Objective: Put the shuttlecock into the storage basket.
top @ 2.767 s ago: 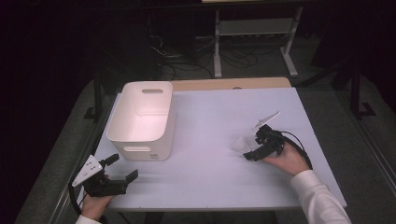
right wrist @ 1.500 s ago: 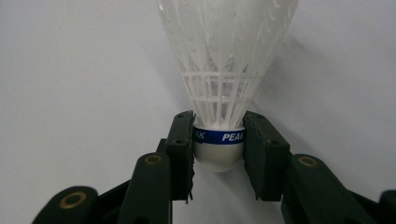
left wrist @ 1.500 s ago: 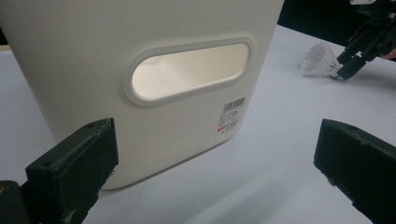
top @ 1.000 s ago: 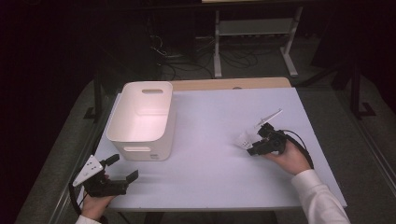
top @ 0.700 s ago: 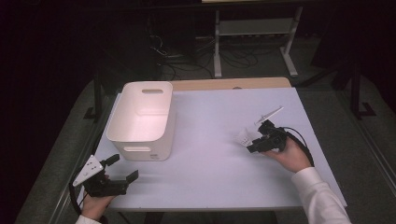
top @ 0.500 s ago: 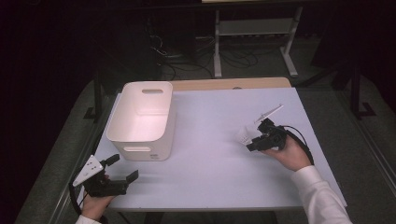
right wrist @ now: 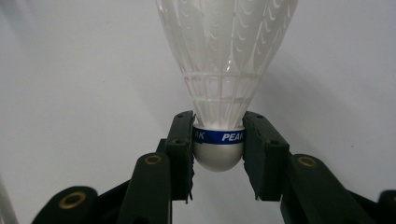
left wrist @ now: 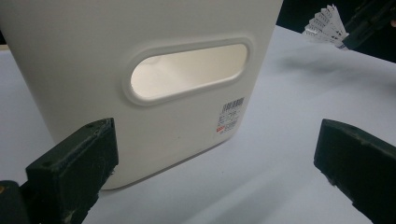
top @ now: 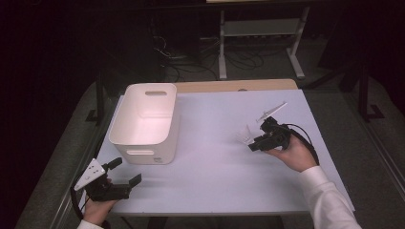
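A white plastic shuttlecock [right wrist: 223,70] with a blue band round its rounded cork is clamped by that cork between the pads of my right gripper [right wrist: 218,149]. In the high view the right gripper [top: 251,142] holds the shuttlecock [top: 245,136] just above the white table [top: 215,181], right of centre. A white bin [top: 145,121] with handle slots stands at the left. My left gripper [top: 125,172] rests at the table's front left corner, jaws wide open, facing the bin's near wall [left wrist: 140,74] with nothing between them. The shuttlecock [left wrist: 325,29] shows far off in the left gripper view.
A thin pale stick-like object [top: 271,112] lies on the table behind the right hand. The right gripper's black cable [top: 305,140] loops round the wrist. A metal stand [top: 260,33] and tangled cables sit on the dark floor beyond the table.
My right gripper has lifted the shuttlecock off the table and risen slightly. The left gripper has stayed still.
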The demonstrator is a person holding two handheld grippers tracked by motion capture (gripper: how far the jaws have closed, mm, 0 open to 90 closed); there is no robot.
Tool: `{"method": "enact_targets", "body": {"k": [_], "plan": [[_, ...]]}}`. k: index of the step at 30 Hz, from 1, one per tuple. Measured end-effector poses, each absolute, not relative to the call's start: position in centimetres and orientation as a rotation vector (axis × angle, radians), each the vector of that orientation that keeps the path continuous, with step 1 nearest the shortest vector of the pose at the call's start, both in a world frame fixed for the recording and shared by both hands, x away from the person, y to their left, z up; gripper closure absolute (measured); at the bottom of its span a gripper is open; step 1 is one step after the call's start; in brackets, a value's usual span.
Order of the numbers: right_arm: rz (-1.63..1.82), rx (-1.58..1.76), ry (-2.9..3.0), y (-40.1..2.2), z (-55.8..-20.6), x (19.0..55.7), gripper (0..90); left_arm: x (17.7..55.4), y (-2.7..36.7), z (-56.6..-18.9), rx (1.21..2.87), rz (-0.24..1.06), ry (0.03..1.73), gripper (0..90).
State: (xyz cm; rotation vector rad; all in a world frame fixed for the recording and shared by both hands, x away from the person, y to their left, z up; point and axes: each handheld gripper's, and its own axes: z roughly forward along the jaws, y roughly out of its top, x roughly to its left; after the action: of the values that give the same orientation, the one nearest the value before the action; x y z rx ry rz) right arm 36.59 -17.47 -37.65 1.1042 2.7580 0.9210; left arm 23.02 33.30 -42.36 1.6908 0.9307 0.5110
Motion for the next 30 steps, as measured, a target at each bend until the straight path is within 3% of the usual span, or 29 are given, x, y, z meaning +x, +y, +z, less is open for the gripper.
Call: {"method": "enact_targets", "body": {"k": [30], "plan": [[1.067,1.032,2.737,-13.8,-34.5,36.3,63.1,22.9,33.4,-42.3,1.684,0.513,0.928,0.0]]}}
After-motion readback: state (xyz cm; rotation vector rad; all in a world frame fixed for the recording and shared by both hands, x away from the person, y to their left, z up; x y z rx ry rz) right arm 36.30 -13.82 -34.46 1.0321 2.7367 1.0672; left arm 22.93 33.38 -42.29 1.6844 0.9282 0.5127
